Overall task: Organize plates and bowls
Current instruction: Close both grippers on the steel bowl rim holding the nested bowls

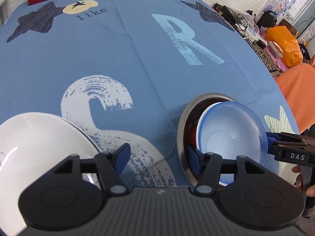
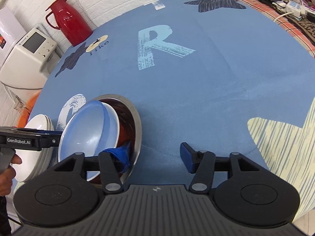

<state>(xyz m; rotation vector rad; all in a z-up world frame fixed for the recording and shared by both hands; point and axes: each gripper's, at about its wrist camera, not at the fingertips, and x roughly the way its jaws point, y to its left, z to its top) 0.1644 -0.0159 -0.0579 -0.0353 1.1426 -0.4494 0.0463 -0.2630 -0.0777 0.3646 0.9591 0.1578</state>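
On the counter (image 2: pixel 196 98), covered by a blue cloth printed with big letters and stars, a round stainless-steel bowl (image 1: pixel 182 129) sits near the front edge with a reddish-brown bowl (image 2: pixel 126 129) nested inside it and a pale blue plastic bowl (image 1: pixel 232 131) tilted on top of those. The left gripper (image 1: pixel 160 157) hangs just above the counter with its blue-padded fingers spread wide apart, holding nothing; its right finger sits at the steel bowl's near rim. The right gripper (image 2: pixel 155 153) is likewise spread open, its left finger reaching into the steel bowl beside the blue one, though whether it touches I cannot tell. To the left of the bowls stands a stack of white ceramic plates (image 2: pixel 39 137), just beside the left gripper. A glossy red thermos jug (image 2: pixel 69 21) stands at the far corner, well apart from the dishes.
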